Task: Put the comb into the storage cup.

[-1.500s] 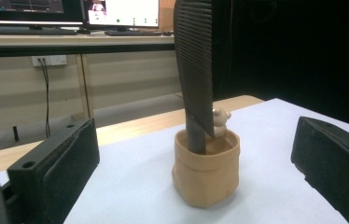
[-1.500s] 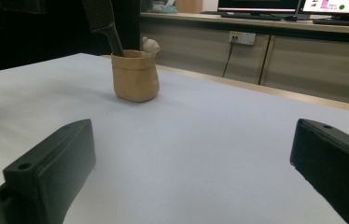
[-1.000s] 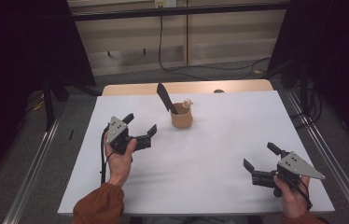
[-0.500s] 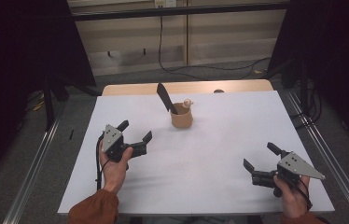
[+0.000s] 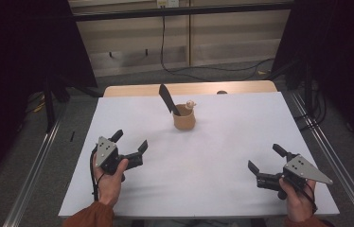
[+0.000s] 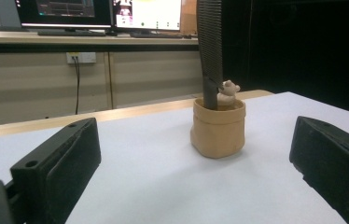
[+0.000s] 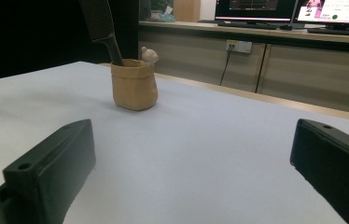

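Observation:
A small tan pouch-like cup [image 5: 184, 120] [image 6: 218, 127] [image 7: 134, 85] stands upright on the white table [image 5: 222, 156], toward the back middle. A black comb [image 5: 167, 99] [image 6: 210, 46] [image 7: 100, 24] leans out of it, beside a small beige figure [image 5: 191, 103] [image 6: 228, 89] [image 7: 150, 55]. My left gripper [image 5: 130, 143] [image 6: 196, 163] hovers open at the front left, well short of the cup, jaws empty. At the front right my right gripper [image 5: 266, 158] [image 7: 191, 158] is open too, holding nothing.
The table's wooden back edge [image 5: 189, 88] lies just behind the cup. Metal rails [image 5: 33, 179] [image 5: 336, 156] run along both sides of the table. Monitors [image 6: 98, 11] [image 7: 294, 11] sit on a far counter, and a cable [image 5: 163, 42] hangs down the back wall.
My left gripper has drawn back toward the front edge and slightly left, away from the cup. The right gripper has stayed put.

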{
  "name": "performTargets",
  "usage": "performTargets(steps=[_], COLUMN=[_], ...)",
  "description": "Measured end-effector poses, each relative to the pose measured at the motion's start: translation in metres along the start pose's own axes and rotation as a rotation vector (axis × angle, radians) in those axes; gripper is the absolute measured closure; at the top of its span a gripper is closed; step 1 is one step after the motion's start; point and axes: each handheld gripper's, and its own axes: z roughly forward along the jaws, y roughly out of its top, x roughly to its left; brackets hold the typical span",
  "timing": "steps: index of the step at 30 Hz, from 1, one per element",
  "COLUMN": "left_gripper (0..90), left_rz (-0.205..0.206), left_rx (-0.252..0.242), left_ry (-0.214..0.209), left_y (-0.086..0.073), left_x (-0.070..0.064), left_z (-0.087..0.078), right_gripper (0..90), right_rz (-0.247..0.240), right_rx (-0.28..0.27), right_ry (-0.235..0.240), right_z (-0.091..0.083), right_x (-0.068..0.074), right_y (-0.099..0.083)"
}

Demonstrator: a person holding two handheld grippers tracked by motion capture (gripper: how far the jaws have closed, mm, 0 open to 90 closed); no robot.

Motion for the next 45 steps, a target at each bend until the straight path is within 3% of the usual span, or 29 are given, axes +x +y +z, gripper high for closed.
performTargets(steps=[5,9,12,22,29,33,35,40,45], left_gripper=[2.0,2.5,2.5,2.5,2.5,2.5,2.5,2.4,2.4], left_rz=[-0.013,-0.005,-0.004,0.007,0.027,0.011,-0.011,-0.011,-0.024], left_rx=[0.016,0.048,0.043,0.062,0.078,0.083,0.087,0.103,0.076], left_ry=[-0.003,0.040,0.061,0.025,0.042,0.063,0.101,0.090,0.098], left_y=[-0.005,-0.008,-0.010,-0.016,-0.020,-0.022,-0.022,-0.024,-0.021], left_x=[0.002,0.003,0.005,0.002,-0.001,-0.001,-0.002,-0.003,0.001], left_z=[-0.009,-0.016,-0.022,-0.040,-0.055,-0.064,-0.068,-0.075,-0.072], right_gripper=[0.0,0.0,0.0,0.0,0.0,0.0,0.0,0.0,0.0], right_rz=[0.004,0.003,0.008,0.008,0.015,0.020,0.018,0.022,0.027], right_rx=[-0.003,-0.011,-0.012,-0.013,-0.011,-0.003,-0.001,0.006,0.000], right_ry=[-0.016,-0.028,-0.032,-0.034,-0.045,-0.044,-0.045,-0.050,-0.051], right_z=[-0.001,-0.003,-0.004,-0.008,-0.011,-0.014,-0.015,-0.015,-0.015], right_x=[0.000,0.000,-0.001,0.000,-0.001,0.000,0.000,0.000,0.000], right_y=[0.000,0.001,0.001,0.000,-0.001,-0.002,-0.002,-0.004,-0.003])
